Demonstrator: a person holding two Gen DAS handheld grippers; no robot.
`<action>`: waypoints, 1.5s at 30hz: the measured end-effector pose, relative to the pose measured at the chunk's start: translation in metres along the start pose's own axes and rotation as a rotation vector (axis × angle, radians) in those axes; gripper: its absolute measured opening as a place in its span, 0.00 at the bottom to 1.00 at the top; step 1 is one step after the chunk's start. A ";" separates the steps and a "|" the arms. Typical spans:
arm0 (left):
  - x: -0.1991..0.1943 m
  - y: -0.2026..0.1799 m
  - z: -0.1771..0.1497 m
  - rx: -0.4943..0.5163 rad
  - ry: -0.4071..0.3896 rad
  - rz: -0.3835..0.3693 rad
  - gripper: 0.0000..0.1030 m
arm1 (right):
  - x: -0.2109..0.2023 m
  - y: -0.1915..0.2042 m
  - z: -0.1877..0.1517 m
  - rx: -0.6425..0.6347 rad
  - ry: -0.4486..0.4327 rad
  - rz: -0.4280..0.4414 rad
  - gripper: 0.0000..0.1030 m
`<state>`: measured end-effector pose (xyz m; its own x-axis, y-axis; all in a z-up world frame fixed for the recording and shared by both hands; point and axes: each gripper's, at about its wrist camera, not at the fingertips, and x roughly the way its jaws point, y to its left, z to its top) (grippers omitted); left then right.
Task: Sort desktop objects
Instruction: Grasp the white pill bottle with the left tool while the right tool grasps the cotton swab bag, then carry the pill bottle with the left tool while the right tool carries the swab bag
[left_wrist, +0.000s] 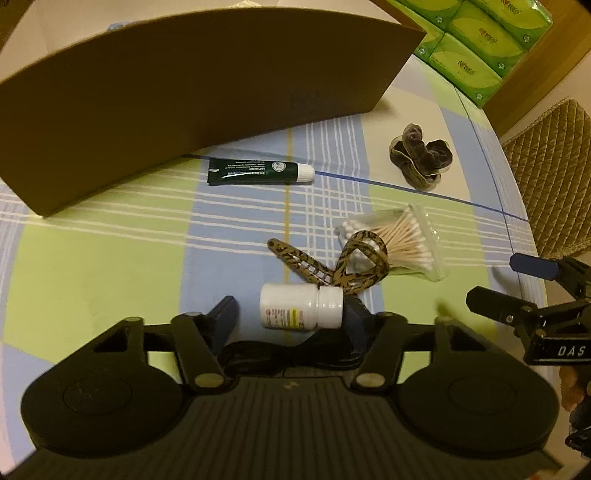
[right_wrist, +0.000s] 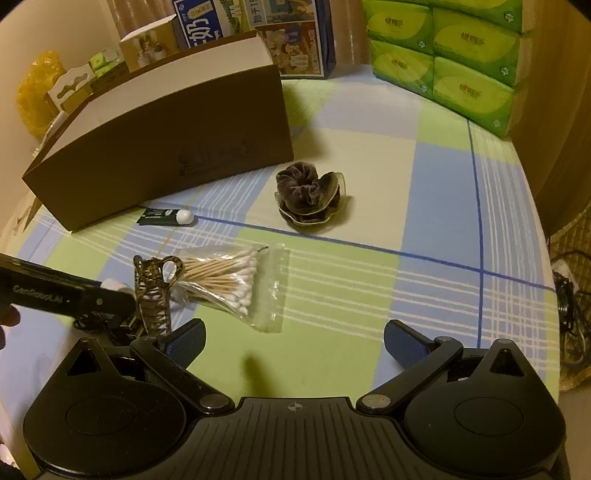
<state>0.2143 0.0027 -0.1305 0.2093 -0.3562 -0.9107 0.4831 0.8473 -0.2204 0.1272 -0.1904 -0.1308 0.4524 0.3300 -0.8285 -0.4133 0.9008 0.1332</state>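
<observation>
My left claw (left_wrist: 293, 312) sits low around the white pill bottle (left_wrist: 301, 306), which lies on its side on the counter (left_wrist: 110, 258). One blue pad is right at the bottle's cap. The other pad stands a little away from the bottle's bottom end, so the claw is not squeezing it yet.

Just behind the bottle is a spotted hair clip (left_wrist: 325, 264). It leans on a clear bag of cotton swabs (left_wrist: 399, 240). Farther behind the bottle lies a dark green tube (left_wrist: 258, 172), close to the big brown box (left_wrist: 184, 110). A dark scrunchie (left_wrist: 421, 155) sits far behind the bottle, off to the side of the tube.

My right claw (right_wrist: 293, 341) hangs wide apart with nothing in it, over bare checkered cloth (right_wrist: 332, 314) beside the bottle. Green tissue packs (right_wrist: 443, 55) are stacked way at the back.
</observation>
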 end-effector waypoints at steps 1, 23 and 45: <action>0.001 0.001 0.001 -0.003 0.004 -0.009 0.49 | 0.001 0.001 0.000 -0.005 -0.002 0.006 0.98; -0.022 0.056 -0.009 -0.035 -0.029 0.148 0.41 | 0.048 0.045 0.017 -0.717 -0.041 0.221 0.56; -0.029 0.049 -0.034 0.037 -0.003 0.188 0.41 | 0.040 0.035 -0.001 -0.513 0.145 0.183 0.28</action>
<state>0.2035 0.0678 -0.1266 0.3012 -0.1946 -0.9335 0.4664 0.8839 -0.0338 0.1306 -0.1462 -0.1602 0.2386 0.3936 -0.8878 -0.8225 0.5680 0.0307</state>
